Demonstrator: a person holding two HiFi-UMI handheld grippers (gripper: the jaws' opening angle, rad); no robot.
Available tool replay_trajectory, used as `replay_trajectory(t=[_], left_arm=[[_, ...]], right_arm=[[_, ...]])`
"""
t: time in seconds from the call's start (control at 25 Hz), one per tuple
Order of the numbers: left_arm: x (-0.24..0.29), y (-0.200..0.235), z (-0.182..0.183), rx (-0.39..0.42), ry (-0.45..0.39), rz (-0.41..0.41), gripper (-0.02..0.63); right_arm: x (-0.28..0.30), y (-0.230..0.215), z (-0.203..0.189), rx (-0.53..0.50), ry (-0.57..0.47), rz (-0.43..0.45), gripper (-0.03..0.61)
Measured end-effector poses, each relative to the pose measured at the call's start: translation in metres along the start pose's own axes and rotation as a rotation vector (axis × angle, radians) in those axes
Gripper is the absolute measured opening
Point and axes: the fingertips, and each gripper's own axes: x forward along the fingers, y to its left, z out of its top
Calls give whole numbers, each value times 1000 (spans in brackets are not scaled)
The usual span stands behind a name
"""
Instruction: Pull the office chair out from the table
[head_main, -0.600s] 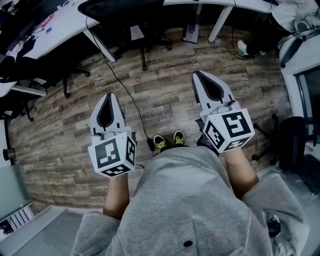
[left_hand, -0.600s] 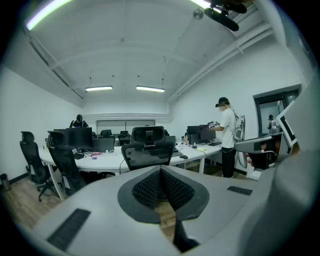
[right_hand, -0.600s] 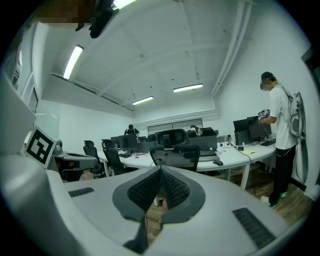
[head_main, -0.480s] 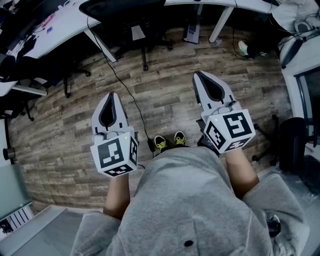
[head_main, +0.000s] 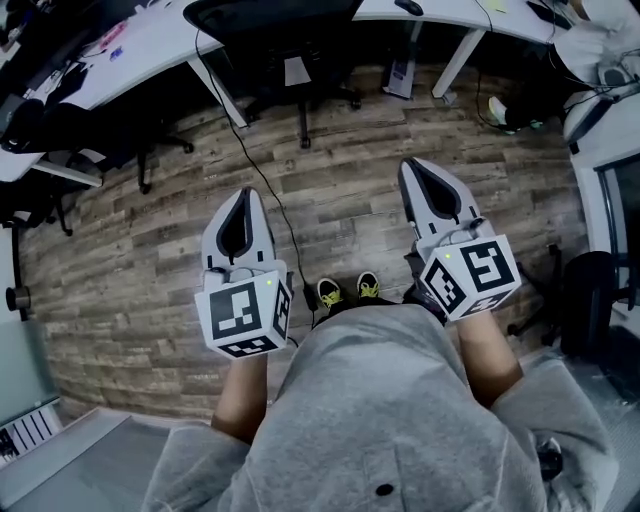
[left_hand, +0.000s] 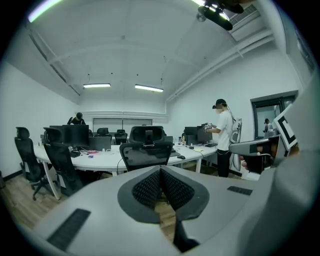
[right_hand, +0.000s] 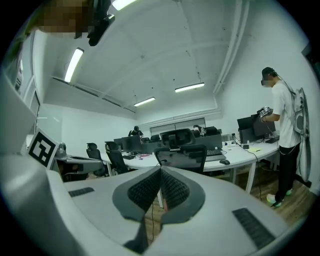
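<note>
The black office chair (head_main: 275, 30) is tucked under the white table (head_main: 150, 45) at the top of the head view, its star base (head_main: 303, 110) on the wood floor. Both grippers are held out in front of the person's body, well short of the chair. My left gripper (head_main: 243, 192) is shut with nothing in it, and so is my right gripper (head_main: 408, 163). In the left gripper view the chair's mesh back (left_hand: 147, 152) stands straight ahead, beyond the closed jaw tips (left_hand: 161, 170). The right gripper view has the chair (right_hand: 182, 157) just right of its closed tips (right_hand: 161, 170).
A black cable (head_main: 262, 190) runs across the floor between the grippers toward the table. Other black chairs stand at the left (head_main: 60, 130) and far right (head_main: 590, 300). A person (left_hand: 223, 135) stands at the desks on the right. My shoes (head_main: 345, 290) are below.
The head view has shifted so more of the chair and table shows at the top. Both grippers stay shut, empty and side by side.
</note>
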Motion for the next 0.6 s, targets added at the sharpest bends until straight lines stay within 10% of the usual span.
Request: replay_trajectory(t=[0.6], left_arm=[[-21, 30, 1, 1, -33, -35, 9]], right_arm=[[2, 43, 3, -52, 0, -12, 26]])
